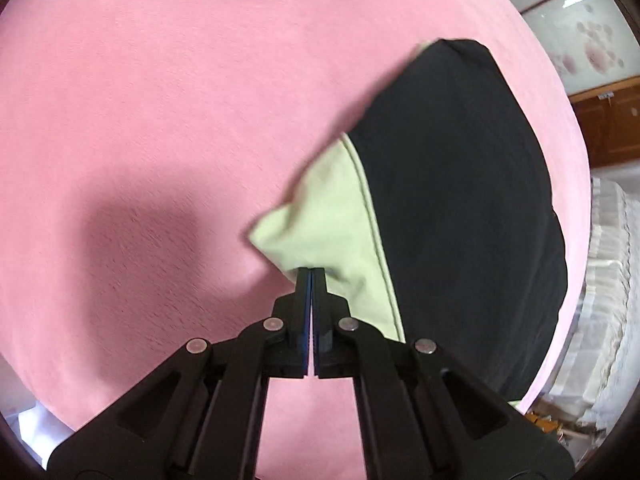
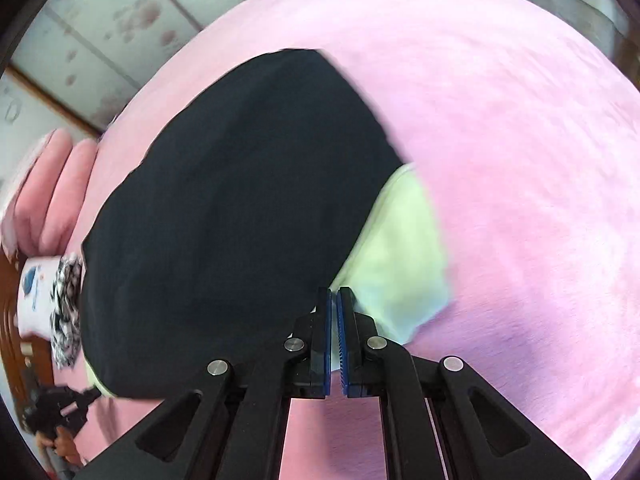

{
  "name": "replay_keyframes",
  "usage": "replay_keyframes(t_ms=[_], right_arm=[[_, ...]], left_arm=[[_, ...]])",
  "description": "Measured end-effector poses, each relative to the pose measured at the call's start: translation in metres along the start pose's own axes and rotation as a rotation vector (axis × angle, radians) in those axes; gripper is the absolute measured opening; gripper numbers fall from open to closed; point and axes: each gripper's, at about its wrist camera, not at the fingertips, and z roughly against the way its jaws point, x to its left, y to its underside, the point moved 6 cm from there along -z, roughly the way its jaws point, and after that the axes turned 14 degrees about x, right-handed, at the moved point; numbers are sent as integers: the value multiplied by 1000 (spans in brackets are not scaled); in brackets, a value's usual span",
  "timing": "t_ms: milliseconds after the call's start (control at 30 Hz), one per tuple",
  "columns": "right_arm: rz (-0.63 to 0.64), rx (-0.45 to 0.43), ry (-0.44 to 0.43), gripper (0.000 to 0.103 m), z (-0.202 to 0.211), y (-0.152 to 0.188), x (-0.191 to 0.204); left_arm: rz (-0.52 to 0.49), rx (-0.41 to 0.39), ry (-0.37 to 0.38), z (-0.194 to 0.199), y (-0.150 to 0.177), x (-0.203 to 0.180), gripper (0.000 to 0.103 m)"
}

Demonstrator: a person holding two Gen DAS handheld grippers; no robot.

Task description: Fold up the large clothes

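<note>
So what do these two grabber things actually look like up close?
Both are matte black plastic. The left gripper and right gripper each have two flat fingers lined with ridged blue pads, jointed by angled link arms with triangular cut-outs and round silver pins. No cables or markings show.

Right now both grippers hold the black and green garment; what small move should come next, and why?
Probably carry both grippers forward together, folding the garment over itself. The left gripper is shut on its pale green panel, the right gripper on its near edge, and the rest lies flat on the pink blanket.
</note>
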Motion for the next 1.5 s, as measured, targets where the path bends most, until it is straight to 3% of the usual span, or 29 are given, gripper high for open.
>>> replay_keyframes(t_ms=[67, 133, 267, 367, 467, 533, 700, 833, 900, 1067, 1167, 1233, 1267, 1500], right_arm=[[13, -7, 5, 0, 2, -6, -7], [18, -42, 92, 0, 10, -13, -15], [-119, -116, 146, 0, 31, -22, -25], [-142, -123, 103, 0, 42, -23, -12], [-104, -56, -17, 0, 34, -9, 23], [-17, 18, -59, 0, 16, 9, 60], [163, 82, -102, 0, -25, 46, 137], [222, 144, -153, 0, -73, 61, 175], [233, 155, -166, 0, -89, 62, 186], [292, 161, -249, 0, -105, 29, 215], [339, 95, -229, 0, -97, -2, 221], [354, 114, -194, 0, -106, -17, 225], [363, 120, -190, 0, -110, -23, 227], [387, 94, -201, 0, -133, -74, 251]], left_arm=[[-7, 1, -24, -1, -3, 5, 0], [-7, 6, -35, -5, 0, 3, 0], [-26, -14, -78, -4, 3, -11, 0], [-108, -31, -112, 3, 16, -30, 0], [-252, -10, -118, 3, 42, -66, 0], [-389, 17, -139, -3, 62, -94, 0], [-635, 91, -136, -45, 113, -161, 0], [-628, 158, -54, -77, 127, -180, 0], [-623, 158, -50, -90, 133, -192, 0], [-600, 136, 7, -104, 106, -207, 0], [-618, 95, 19, -101, 94, -219, 0], [-623, 80, 18, -105, 79, -237, 0], [-624, 74, 26, -103, 55, -247, 0], [-673, 22, 26, -121, 24, -287, 0]])
